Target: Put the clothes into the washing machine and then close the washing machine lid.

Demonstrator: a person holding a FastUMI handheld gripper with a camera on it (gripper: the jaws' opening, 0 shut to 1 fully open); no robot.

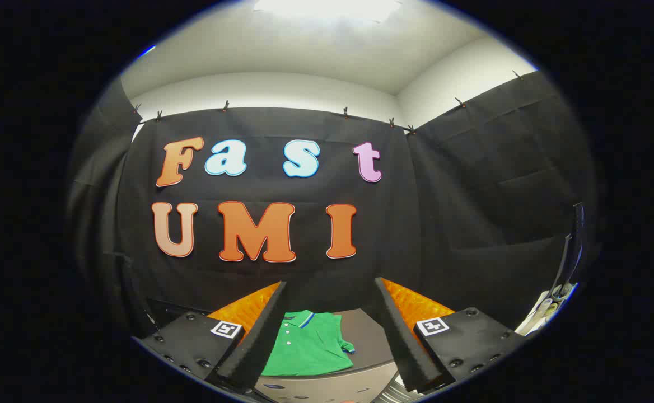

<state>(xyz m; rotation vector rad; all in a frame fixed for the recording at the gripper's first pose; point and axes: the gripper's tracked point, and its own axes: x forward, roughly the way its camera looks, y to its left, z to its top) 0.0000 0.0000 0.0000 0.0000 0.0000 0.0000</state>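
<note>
I held the tool (pixel 330 330) wide, empty, framing the flat-spread green cotton polo shirt (pixel 307 347) ahead on the grey counter (pixel 369 341), presumably lining up a grasp.

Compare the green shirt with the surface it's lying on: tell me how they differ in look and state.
The green polo shirt is bright and soft, with a collar, buttons and a sleeve spread out; the surface under it is dull grey, smooth and hard. The shirt covers part of the surface, which runs on bare beyond it. Both lie flat, seen between the open gripper fingers and not gripped.

No readable text; tongs (pixel 330 330) spread apart, empty
</note>
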